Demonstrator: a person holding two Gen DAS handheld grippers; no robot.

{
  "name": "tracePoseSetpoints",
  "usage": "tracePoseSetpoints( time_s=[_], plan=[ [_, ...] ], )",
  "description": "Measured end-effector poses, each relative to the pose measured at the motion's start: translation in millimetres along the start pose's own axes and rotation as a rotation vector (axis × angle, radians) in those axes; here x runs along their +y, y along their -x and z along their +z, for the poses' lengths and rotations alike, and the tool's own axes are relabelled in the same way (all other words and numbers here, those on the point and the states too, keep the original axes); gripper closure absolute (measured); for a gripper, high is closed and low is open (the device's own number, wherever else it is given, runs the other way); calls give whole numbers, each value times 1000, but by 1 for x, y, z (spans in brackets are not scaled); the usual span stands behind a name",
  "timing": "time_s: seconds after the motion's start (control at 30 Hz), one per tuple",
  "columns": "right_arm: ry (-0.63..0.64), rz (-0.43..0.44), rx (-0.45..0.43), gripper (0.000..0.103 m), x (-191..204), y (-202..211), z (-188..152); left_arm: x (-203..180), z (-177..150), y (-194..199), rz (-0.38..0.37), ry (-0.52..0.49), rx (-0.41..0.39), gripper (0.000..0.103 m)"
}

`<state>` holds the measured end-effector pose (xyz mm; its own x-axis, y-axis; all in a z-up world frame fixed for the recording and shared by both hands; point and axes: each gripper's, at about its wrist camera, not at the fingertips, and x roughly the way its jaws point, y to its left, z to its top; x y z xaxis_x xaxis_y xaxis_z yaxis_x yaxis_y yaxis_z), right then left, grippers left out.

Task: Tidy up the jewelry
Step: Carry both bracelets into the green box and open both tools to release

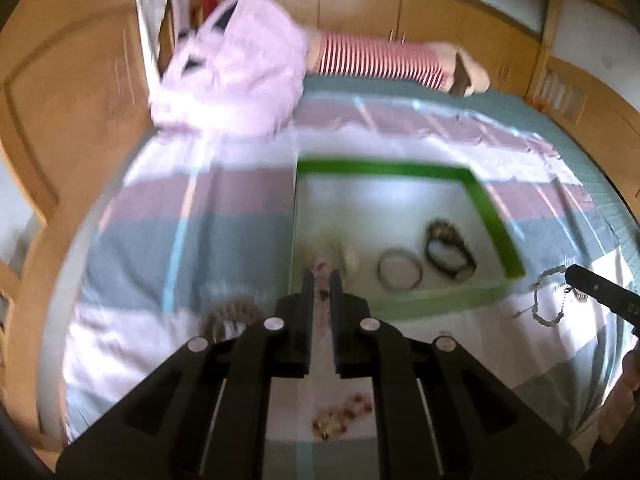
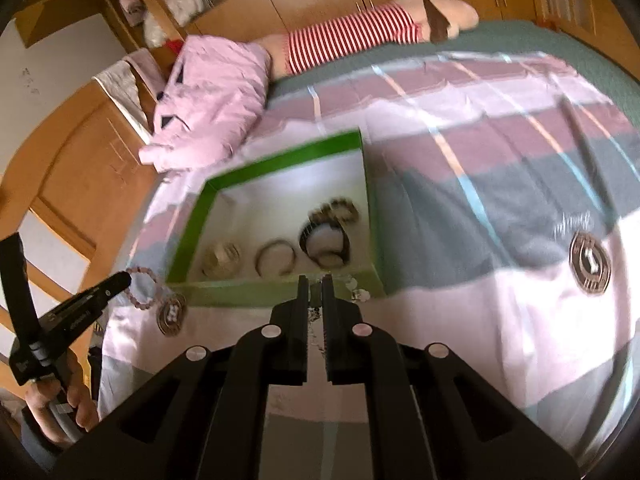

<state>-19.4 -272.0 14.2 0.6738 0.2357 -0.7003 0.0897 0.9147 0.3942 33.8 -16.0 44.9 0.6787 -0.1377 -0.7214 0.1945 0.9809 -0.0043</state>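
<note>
We hold a piece in each claw. Left gripper (image 1: 321, 280) is pinched on a pink bead bracelet (image 2: 146, 286), which dangles just short of the green box (image 2: 210, 196). Right gripper (image 2: 316, 285) is nipped on a silver chain bracelet (image 1: 546, 300) near the box's front corner. Best bet, as we see it: keep both jaws clamped, clear the front wall, then let go low over bare floor in the box so nothing tangles. Box already holds a pale bangle (image 2: 221, 261), a thin ring bangle (image 2: 276, 263), a dark bracelet (image 2: 325, 245) and a spotted one (image 2: 335, 210). A gold and red piece (image 1: 340, 416) lies loose on the bedspread (image 2: 500, 160).
</note>
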Motion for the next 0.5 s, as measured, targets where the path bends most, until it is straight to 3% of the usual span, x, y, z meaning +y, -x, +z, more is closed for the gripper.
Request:
tracePoseSetpoints(
  time_s=[0.2,0.5],
  plan=[
    [51,33,16,97,28,-17,37,-25,37,-12,4,-99,-47,96],
    [144,-33,42,97,64,-108,90,-55,73,-85,55,-205,-28,96]
  ],
)
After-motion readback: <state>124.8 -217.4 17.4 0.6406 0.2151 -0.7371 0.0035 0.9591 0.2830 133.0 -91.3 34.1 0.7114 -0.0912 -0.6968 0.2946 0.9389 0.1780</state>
